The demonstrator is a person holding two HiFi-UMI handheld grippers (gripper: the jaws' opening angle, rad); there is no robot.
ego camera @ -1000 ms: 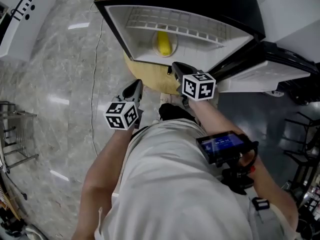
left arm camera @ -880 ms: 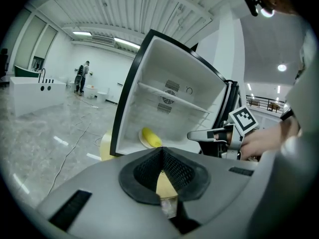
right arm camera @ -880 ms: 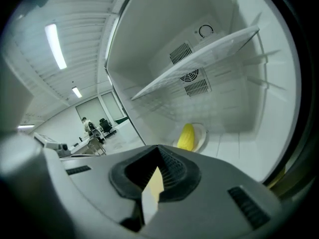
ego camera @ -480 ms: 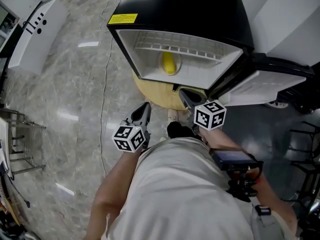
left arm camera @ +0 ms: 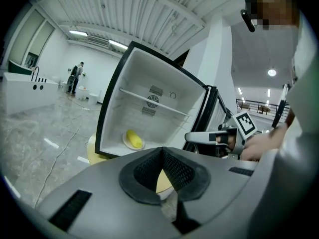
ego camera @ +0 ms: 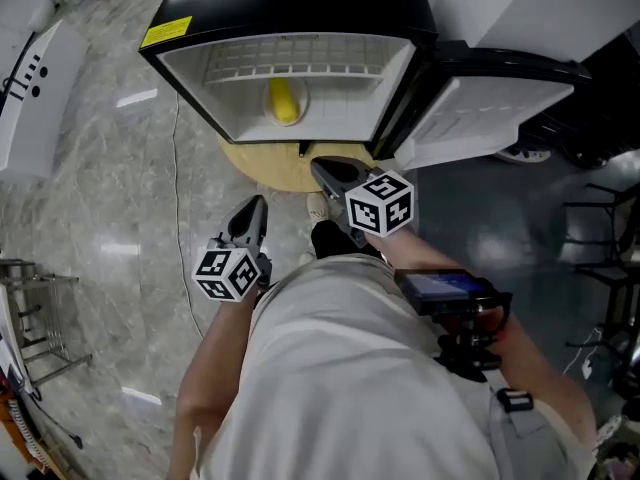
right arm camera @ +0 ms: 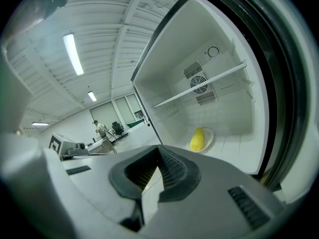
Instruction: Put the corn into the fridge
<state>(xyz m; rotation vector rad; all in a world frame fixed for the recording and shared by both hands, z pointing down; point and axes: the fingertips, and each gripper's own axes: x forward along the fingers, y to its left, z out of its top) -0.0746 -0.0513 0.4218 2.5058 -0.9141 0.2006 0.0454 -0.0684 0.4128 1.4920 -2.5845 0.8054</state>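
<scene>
A round yellow stand is seen just ahead, under the open fridge; the corn is laid on a plate inside; left gripper and right gripper are pressed together, empty

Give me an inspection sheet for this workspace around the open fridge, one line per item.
Surface: grey marbled floor; a round yellow base shows under the fridge.
Job's things: corn lies on a plate inside the fridge; fridge door is open.
Clutter: nothing seen.
Grippers: left tongs and right tongs are both shut on nothing and sit outside the fridge, in front of it.
Cables: one thin cable runs along the floor left of the fridge.
Surroundings: white counter and metal rack at the left.
</scene>
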